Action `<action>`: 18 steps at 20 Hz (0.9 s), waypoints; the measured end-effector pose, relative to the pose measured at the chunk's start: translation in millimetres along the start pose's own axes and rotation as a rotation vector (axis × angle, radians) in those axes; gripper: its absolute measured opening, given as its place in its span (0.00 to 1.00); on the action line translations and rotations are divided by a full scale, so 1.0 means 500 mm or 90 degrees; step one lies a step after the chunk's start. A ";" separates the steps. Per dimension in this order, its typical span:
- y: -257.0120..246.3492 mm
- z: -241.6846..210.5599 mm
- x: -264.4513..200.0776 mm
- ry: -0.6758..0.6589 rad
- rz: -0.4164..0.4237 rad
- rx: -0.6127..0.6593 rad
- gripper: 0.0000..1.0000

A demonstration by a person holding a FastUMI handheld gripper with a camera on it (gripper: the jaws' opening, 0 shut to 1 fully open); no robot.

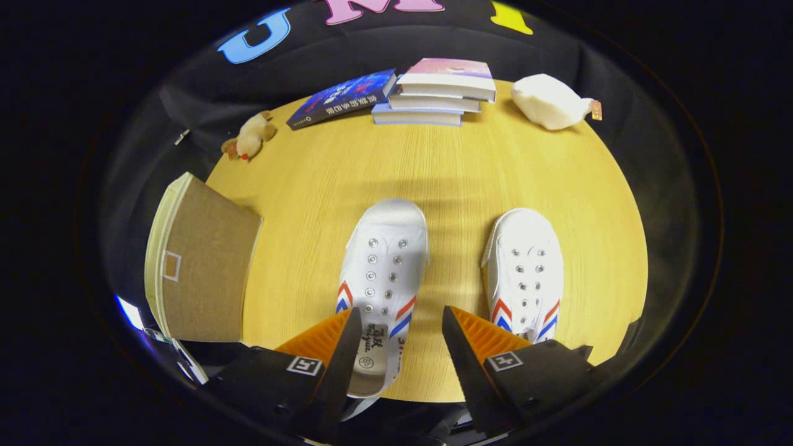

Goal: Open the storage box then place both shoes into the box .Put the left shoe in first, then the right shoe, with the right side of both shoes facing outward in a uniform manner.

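Note:
Two white laceless shoes with red and blue stripes lie on the wooden table (458, 167), toes pointing away. The left shoe (384, 260) has its heel end between my fingers, close to the left finger. The right shoe (525, 272) lies just beyond the right finger (480, 337). My gripper (401, 322) is open above the left shoe's heel and grips nothing. A brown cardboard storage box (201, 266) with a pale rim stands closed at the table's left edge, off to the left of my left finger (328, 337).
At the far side of the table lie a dark blue book (344, 98), a stack of books (443, 90), a white plush toy (548, 102) to their right and a small tan plush toy (251, 137) to their left.

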State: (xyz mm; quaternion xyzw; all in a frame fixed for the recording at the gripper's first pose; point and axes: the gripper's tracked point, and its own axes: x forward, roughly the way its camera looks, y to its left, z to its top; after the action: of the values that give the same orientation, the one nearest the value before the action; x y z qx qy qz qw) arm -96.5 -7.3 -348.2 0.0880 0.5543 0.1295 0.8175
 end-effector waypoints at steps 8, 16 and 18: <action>0.015 -0.011 0.068 0.038 0.038 0.045 0.55; -0.011 0.008 0.016 0.010 -0.021 0.060 0.11; 0.003 0.014 -0.013 0.009 -0.008 0.088 0.11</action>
State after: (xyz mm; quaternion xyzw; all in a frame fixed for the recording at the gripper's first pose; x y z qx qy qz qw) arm -92.3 -8.1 -339.7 0.1397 0.5685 0.0864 0.8061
